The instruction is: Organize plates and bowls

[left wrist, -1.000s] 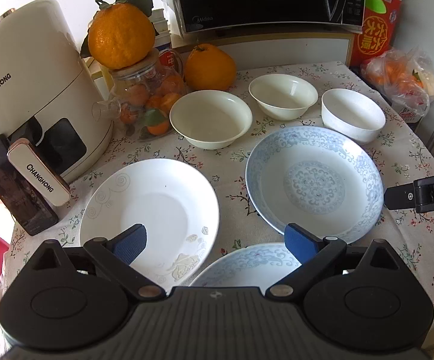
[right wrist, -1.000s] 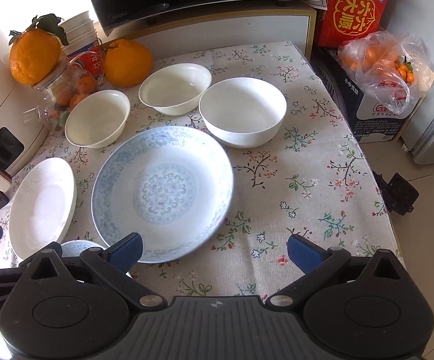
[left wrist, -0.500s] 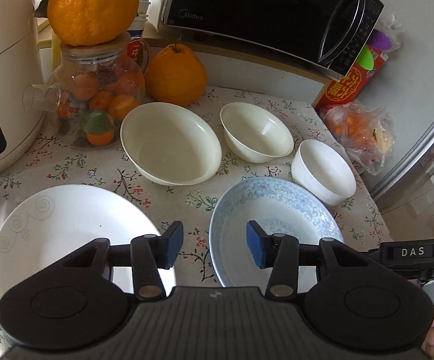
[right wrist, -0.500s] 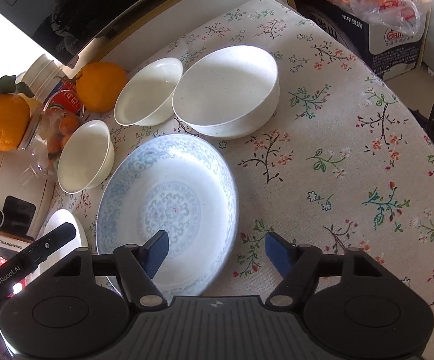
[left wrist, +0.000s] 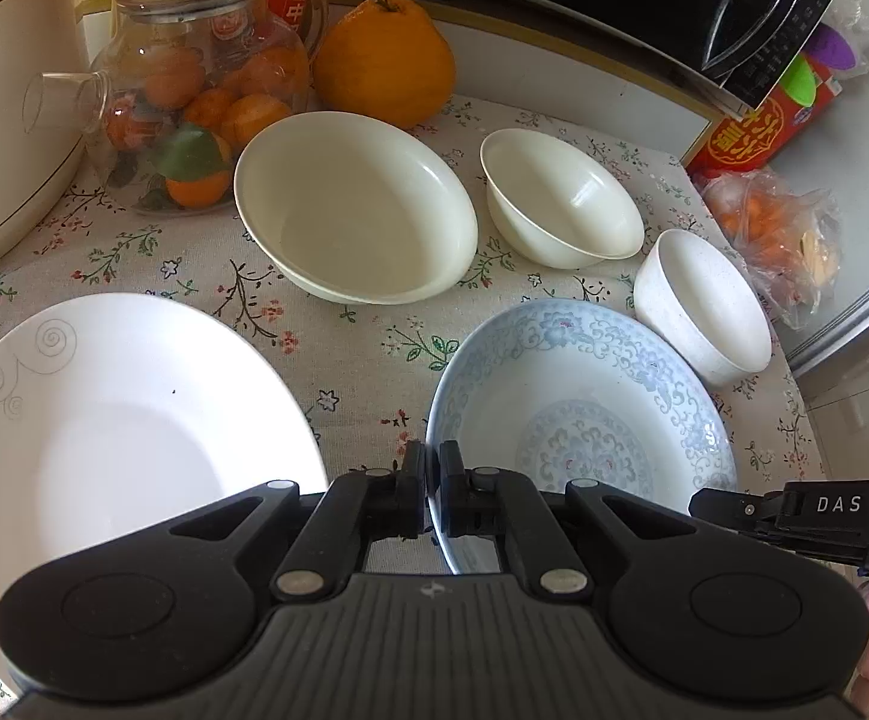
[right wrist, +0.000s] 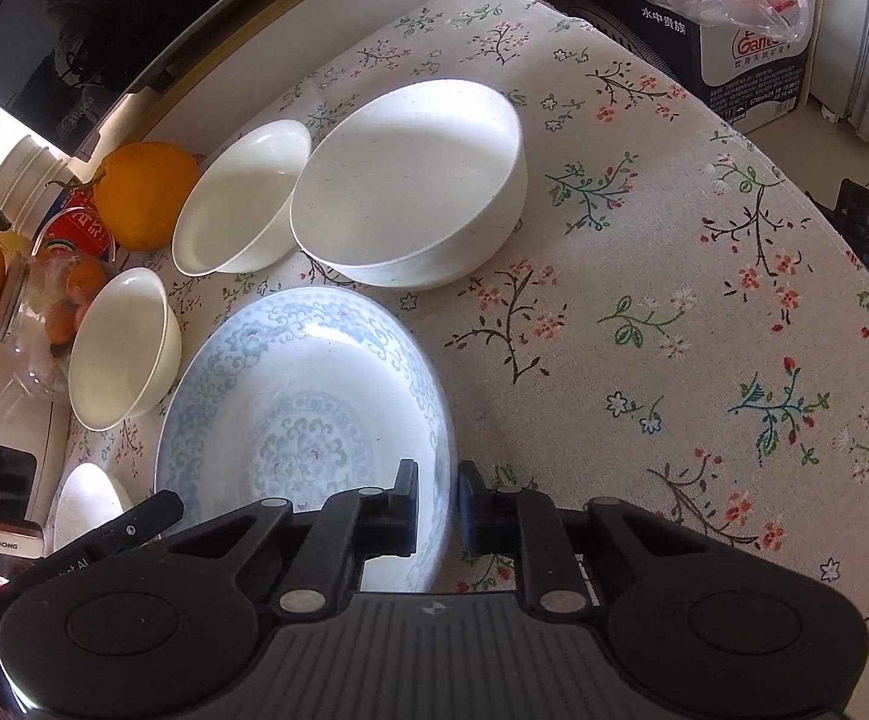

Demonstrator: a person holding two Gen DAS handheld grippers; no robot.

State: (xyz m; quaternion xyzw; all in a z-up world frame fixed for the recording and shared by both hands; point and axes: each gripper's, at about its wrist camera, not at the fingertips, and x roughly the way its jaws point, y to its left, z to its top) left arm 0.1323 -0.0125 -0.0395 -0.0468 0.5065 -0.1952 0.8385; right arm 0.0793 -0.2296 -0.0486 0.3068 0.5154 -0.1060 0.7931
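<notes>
A blue patterned plate [left wrist: 584,408] [right wrist: 302,396] lies on the floral tablecloth. My left gripper [left wrist: 431,480] has its jaws closing tight on the plate's left rim, and the pads press it. My right gripper [right wrist: 439,495] is closing the same way on the opposite, right rim, which sits between its pads. A white plate with grey swirls [left wrist: 116,420] [right wrist: 86,504] lies to the left of the blue one. Behind them stand a wide cream bowl [left wrist: 356,210] [right wrist: 122,348], a smaller cream bowl [left wrist: 560,204] [right wrist: 242,198] and a white speckled bowl [left wrist: 704,306] [right wrist: 404,180].
A glass jar of small oranges [left wrist: 194,90], a big orange [left wrist: 383,60], a white appliance [left wrist: 2,90] and a black microwave [left wrist: 614,0] line the back. A bag of oranges [left wrist: 776,228] sits on a carton [right wrist: 752,60] beyond the table's right edge [right wrist: 842,276].
Both grippers went from wide open to closed on opposite rims of the blue patterned plate. Both also sank lower and came closer to the table.
</notes>
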